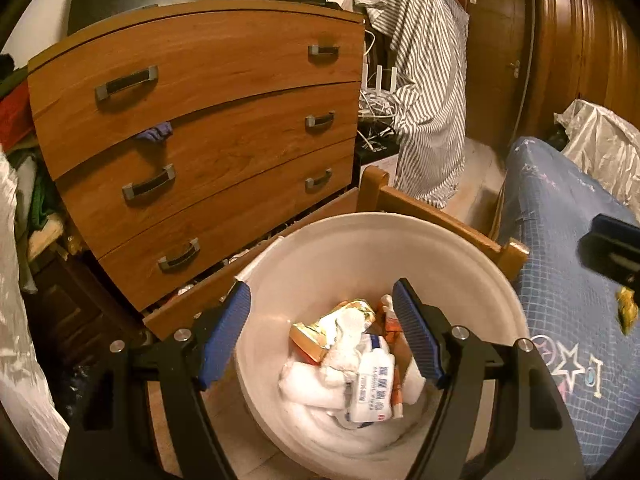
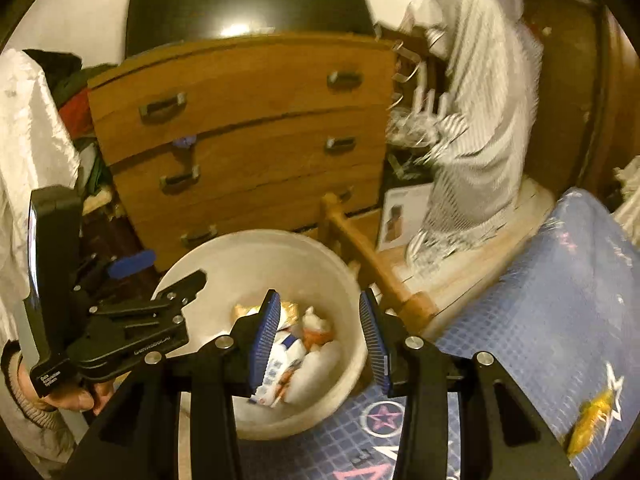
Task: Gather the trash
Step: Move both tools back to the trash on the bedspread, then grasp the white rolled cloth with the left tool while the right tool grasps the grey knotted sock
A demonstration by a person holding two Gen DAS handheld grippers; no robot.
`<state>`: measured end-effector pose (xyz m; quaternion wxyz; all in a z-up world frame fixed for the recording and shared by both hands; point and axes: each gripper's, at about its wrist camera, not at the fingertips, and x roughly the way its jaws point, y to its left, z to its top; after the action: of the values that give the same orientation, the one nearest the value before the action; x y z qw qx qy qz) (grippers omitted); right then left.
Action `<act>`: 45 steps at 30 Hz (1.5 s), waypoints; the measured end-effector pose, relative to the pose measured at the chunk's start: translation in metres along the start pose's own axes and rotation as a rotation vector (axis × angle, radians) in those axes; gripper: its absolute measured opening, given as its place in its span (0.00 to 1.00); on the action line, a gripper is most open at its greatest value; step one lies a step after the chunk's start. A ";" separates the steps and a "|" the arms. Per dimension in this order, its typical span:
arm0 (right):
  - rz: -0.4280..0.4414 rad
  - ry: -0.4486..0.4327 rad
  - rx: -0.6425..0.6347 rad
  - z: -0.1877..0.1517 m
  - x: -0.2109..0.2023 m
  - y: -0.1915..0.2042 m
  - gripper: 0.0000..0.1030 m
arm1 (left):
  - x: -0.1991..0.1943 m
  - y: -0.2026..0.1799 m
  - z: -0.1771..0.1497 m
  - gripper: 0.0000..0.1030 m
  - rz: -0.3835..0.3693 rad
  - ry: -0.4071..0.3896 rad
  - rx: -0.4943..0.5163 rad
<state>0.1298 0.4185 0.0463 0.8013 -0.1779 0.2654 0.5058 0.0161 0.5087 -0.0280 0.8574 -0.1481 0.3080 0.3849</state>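
A white round bin (image 1: 320, 248) stands on the floor between the dresser and the bed. It holds tissues, a white printed packet (image 1: 370, 396) and a gold wrapper (image 1: 316, 336). My left gripper (image 1: 322, 328) hangs open and empty over the bin. My right gripper (image 2: 318, 340) is open and empty above the bin's (image 2: 224, 256) right side. A yellow wrapper (image 2: 590, 420) lies on the blue bed cover; it also shows in the left wrist view (image 1: 626, 310). The left gripper shows at the bin's left in the right wrist view (image 2: 160, 276).
A wooden dresser (image 1: 208, 128) with a bottom drawer pulled out stands behind the bin. A wooden bed frame (image 1: 432, 216) and blue patterned bed cover (image 1: 560, 280) lie to the right. A striped shirt (image 1: 428, 80) hangs at the back. Clothes pile up at the left.
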 end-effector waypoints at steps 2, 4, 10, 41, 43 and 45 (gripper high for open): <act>-0.059 -0.076 0.015 -0.013 -0.028 -0.010 0.42 | -0.011 -0.010 -0.005 0.68 -0.016 -0.030 -0.009; -0.108 -0.130 0.040 -0.029 -0.053 -0.024 0.42 | -0.022 -0.025 -0.012 0.68 -0.042 -0.049 -0.004; -0.267 -0.226 0.172 -0.088 -0.129 -0.086 0.42 | -0.053 -0.096 -0.040 0.68 -0.175 -0.094 0.082; -0.448 -0.032 0.900 -0.442 -0.338 -0.439 0.57 | -0.170 -0.464 -0.212 0.82 -0.859 0.029 0.838; -0.434 -0.034 0.919 -0.440 -0.326 -0.449 0.57 | -0.169 -0.483 -0.222 0.82 -0.879 0.047 0.884; -0.388 -0.048 0.933 -0.437 -0.313 -0.461 0.57 | -0.166 -0.500 -0.231 0.81 -0.878 0.056 0.923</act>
<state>0.3309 -0.2435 -0.1049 0.8804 0.1649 0.4070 0.1790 0.2102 -0.0293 -0.0901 0.9024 0.1141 0.3750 -0.1789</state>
